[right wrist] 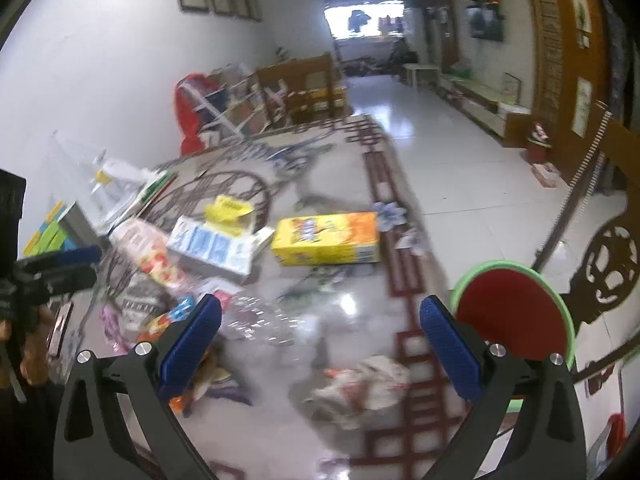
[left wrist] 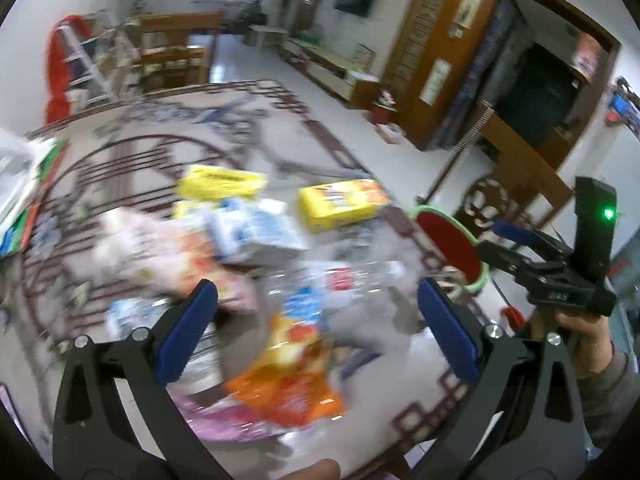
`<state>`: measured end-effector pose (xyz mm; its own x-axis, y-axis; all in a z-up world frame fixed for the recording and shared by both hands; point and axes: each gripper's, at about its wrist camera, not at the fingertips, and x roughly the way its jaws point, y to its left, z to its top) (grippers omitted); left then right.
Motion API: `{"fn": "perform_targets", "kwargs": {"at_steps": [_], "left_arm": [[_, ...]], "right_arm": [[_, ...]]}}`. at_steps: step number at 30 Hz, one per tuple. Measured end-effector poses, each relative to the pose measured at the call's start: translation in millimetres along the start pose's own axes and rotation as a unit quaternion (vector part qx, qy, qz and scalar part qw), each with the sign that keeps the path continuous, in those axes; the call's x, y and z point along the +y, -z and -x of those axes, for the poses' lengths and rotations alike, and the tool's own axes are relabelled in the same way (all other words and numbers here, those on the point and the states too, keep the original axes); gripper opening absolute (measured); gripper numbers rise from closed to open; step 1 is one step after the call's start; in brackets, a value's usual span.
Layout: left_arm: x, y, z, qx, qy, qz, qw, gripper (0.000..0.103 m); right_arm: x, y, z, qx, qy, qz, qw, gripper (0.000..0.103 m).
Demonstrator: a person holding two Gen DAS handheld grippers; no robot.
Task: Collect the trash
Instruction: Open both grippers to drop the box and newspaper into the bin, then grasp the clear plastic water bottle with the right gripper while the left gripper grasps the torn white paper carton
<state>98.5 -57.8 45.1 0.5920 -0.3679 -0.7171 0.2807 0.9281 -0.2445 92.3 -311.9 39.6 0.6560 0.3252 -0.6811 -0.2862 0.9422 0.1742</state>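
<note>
Trash lies scattered on a glossy patterned table (right wrist: 352, 184). In the left wrist view my left gripper (left wrist: 316, 308) is open and empty above an orange snack wrapper (left wrist: 288, 380) and a clear plastic bottle (left wrist: 344, 280). A yellow box (left wrist: 340, 204) lies farther off. In the right wrist view my right gripper (right wrist: 320, 320) is open and empty above the clear bottle (right wrist: 260, 320), with a crumpled wrapper (right wrist: 360, 384) below it. The yellow box (right wrist: 328, 238) and a blue-white carton (right wrist: 216, 248) lie beyond. The frames are blurred.
A red bin with a green rim (right wrist: 516, 312) stands at the table's right edge, also in the left wrist view (left wrist: 452, 248). The right gripper (left wrist: 560, 276) shows at the right of the left wrist view. Wooden furniture (right wrist: 300, 84) and tiled floor (right wrist: 448, 152) lie beyond.
</note>
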Motion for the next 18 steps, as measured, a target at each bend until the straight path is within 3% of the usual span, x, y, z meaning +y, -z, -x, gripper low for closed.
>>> {"fn": "perform_targets", "kwargs": {"at_steps": [10, 18], "left_arm": [[71, 10, 11, -0.012, -0.066, 0.084, 0.9942, 0.098], [99, 10, -7, -0.001, -0.063, 0.135, 0.9888, 0.098]], "right_arm": [[64, -2, -41, 0.034, -0.03, 0.095, 0.994, 0.096], [94, 3, -77, 0.06, -0.019, 0.204, 0.977, 0.096]]}}
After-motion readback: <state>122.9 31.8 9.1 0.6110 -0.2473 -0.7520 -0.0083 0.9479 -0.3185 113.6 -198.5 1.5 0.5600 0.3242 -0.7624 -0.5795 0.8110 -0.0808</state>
